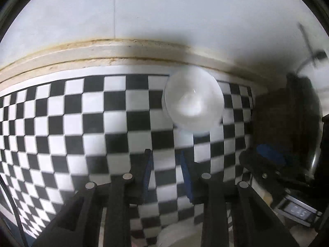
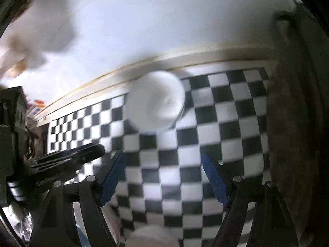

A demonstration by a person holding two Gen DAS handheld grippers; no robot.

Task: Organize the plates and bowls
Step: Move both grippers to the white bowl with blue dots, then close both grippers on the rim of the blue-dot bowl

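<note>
**Inspector:** While both are pointing down at the black-and-white chequered mat (image 1: 61,113), the left gripper (image 1: 165,173) is showing a narrow empty gap; the right gripper (image 2: 164,175) is standing wide, gripping nothing.

**Clerk:** And the white round bowl (image 1: 193,100)?

**Inspector:** It is sitting on the mat's far edge, beside the cream ledge (image 1: 82,51).

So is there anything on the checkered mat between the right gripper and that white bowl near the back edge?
Nothing visible. Only bare black-and-white checkered mat lies between the open right gripper and the round white bowl. The left gripper sits off to the side, clear of that path.
</note>
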